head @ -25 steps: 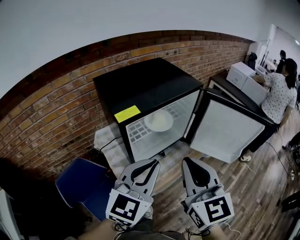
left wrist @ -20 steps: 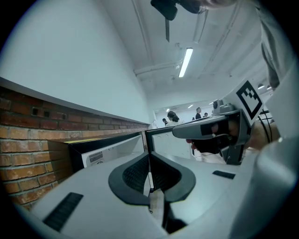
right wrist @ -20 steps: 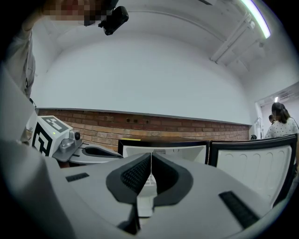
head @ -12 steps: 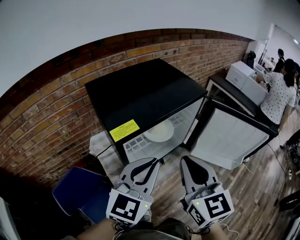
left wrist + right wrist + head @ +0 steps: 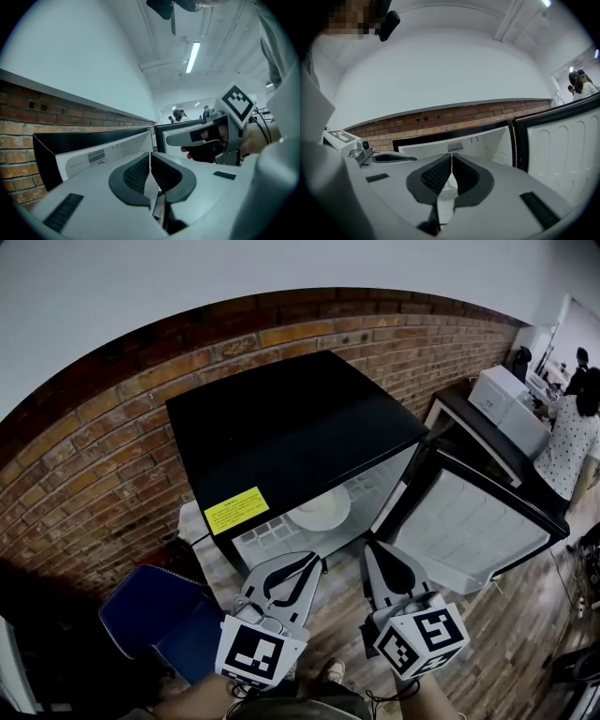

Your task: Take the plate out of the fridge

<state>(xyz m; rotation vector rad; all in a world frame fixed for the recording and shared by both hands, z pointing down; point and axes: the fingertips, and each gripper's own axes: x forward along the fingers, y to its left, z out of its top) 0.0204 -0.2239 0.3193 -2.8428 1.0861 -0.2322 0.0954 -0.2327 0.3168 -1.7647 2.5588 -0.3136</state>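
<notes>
Left gripper (image 5: 309,564) is keeping its jaws pressed together with nothing between them; its own view is showing the two dark ribbed pads meeting along a thin line (image 5: 150,161). Right gripper (image 5: 374,553) is doing the same: its jaws are lying closed on each other and empty (image 5: 451,164). In the head view both are hanging side by side, a little apart, just in front of the fridge's open mouth, with their tips pointing toward it. Each one is carrying a marker cube (image 5: 251,654) at its near end.

The fridge (image 5: 291,418) is a small black one, standing against a brick wall (image 5: 94,456). Its door (image 5: 469,526) is hanging wide open to the right, its pale inner lining facing the camera. A yellow label (image 5: 236,510) is sitting on the front edge of the fridge's top, toward the left.

The plate (image 5: 321,510) is lying inside the fridge, flat on a white wire shelf (image 5: 262,532), near the middle of the opening. It is pale and round. Neither gripper is touching it; both tips are stopping short of the shelf's front edge.

A blue object (image 5: 150,624) is resting on the floor to the left of the fridge, below the brick wall. A wooden floor (image 5: 506,643) is showing at lower right. Far to the right, a person (image 5: 577,437) is standing at a dark worktop beside a white appliance (image 5: 506,395), well apart from the fridge.

In the left gripper view, the right gripper (image 5: 206,136) is showing at the right, with a hand (image 5: 258,140) wrapping around its grip.
</notes>
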